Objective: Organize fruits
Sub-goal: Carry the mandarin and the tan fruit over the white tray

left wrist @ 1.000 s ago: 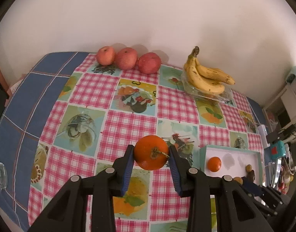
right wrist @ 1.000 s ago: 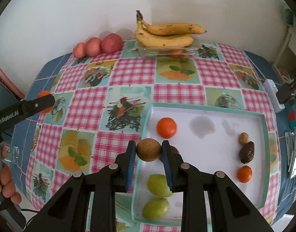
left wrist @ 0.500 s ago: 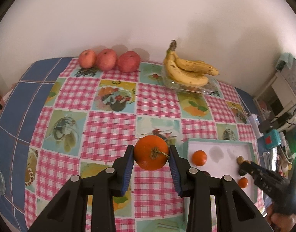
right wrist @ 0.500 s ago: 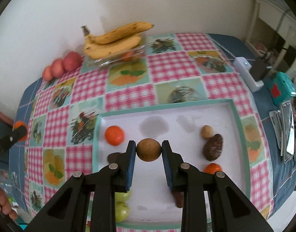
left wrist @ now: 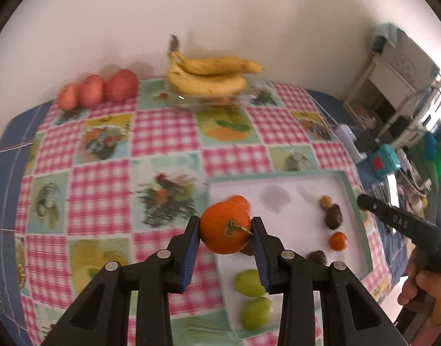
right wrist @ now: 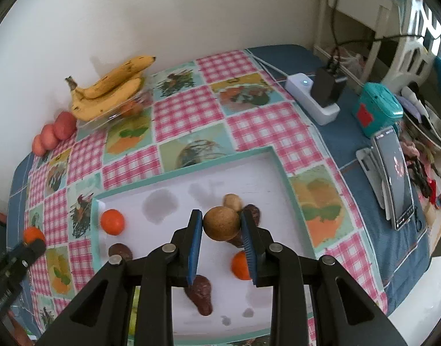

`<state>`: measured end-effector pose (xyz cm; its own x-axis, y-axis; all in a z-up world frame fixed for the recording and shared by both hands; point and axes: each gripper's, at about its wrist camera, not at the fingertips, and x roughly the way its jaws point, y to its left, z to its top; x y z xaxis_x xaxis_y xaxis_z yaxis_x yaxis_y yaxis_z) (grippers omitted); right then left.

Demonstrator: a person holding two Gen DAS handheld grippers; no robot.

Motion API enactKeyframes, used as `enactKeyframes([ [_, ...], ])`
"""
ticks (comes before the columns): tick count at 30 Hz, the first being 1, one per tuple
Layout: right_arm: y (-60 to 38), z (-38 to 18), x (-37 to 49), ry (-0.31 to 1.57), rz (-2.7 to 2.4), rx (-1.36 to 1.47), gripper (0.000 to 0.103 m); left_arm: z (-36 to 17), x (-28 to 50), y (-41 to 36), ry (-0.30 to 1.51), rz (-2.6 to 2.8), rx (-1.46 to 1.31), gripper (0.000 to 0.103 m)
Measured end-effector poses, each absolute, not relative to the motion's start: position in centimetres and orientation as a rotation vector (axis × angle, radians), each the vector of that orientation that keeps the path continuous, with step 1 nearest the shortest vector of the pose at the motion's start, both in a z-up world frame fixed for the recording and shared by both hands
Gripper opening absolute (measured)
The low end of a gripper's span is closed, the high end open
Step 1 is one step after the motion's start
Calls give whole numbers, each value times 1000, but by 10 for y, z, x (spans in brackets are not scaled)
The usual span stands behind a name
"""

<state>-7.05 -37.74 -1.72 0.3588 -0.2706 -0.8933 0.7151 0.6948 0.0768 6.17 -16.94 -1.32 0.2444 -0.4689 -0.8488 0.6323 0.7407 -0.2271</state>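
Fruits are what we sort here, and most of them lie in the white tray [right wrist: 286, 178] with its teal rim, our landmark on the checked tablecloth [right wrist: 188, 106]. Our left gripper [left wrist: 224, 235] is clamped on an orange [left wrist: 224, 229], stem toward the camera, held above the tray's near-left edge. Our right gripper [right wrist: 221, 226] is closed around a round brown fruit [right wrist: 221, 223], held over the middle of the tray.

Inside the tray we see a small orange [right wrist: 112, 221] at its left side, another small orange [right wrist: 240, 265] partly hidden behind our right fingers, a small tan fruit [right wrist: 232, 201] just beyond the brown one, and dark brown fruits: one [right wrist: 120, 251] near the left rim, one [right wrist: 201, 294] toward the near rim, one [right wrist: 252, 213] beside the tan fruit. From the left wrist view, two green fruits [left wrist: 250, 284] lie at the tray's near-left corner.

Beyond the tray, against the wall, a bunch of bananas [right wrist: 111, 89] rests on a clear container [right wrist: 105, 121], and three red apples [right wrist: 54, 134] sit in a row to its left. To the right of the tray, off the checked cloth, stand a white power strip [right wrist: 309, 98], a teal box [right wrist: 376, 109] and a phone on a stand [right wrist: 393, 181]. A hand [left wrist: 425, 297] grips the right tool's handle at the edge of the left wrist view.
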Motion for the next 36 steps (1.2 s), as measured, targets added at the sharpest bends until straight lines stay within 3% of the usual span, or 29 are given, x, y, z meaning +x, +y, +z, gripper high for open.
enactKeyframes([
  [13, -384, -18, -71, 1004, -636, 517, 29, -53, 23, -220, 1181, -835, 266, 38],
  [36, -380, -82, -32, 1154, -529, 509, 29, -118, 26, -241, 1316, -792, 308, 38],
])
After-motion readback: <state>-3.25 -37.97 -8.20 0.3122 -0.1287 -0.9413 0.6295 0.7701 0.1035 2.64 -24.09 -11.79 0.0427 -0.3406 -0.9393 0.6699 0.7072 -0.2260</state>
